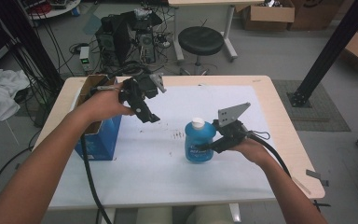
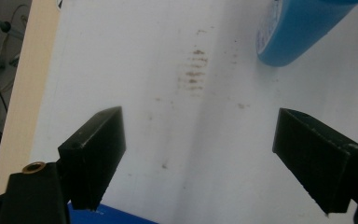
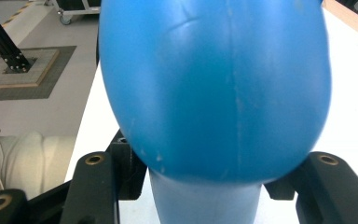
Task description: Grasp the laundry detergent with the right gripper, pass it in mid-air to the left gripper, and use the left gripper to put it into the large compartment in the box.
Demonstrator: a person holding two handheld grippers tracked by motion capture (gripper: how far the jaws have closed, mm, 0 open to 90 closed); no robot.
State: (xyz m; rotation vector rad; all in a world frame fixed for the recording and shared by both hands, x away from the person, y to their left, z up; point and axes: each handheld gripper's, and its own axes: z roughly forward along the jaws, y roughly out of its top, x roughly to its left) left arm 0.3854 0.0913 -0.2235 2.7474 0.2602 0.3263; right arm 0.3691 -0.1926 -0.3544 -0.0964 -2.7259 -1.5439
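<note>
A blue plastic bottle with a white cap stands upright over the white sheet right of the table's centre. My right gripper comes in from the right and is shut on it. In the right gripper view the bottle bulges between the two black jaws of my right gripper, which press its sides. My left gripper hovers above the table's left half, open and holding nothing. In its own view, the left gripper has wide-apart jaws over the stained sheet, and the bottle is at the top right.
An open blue cardboard box stands at the table's left edge, under my left forearm; its corner peeks in below the left jaw. Brown smudges mark the white sheet. A stool and cabling sit beyond the far edge.
</note>
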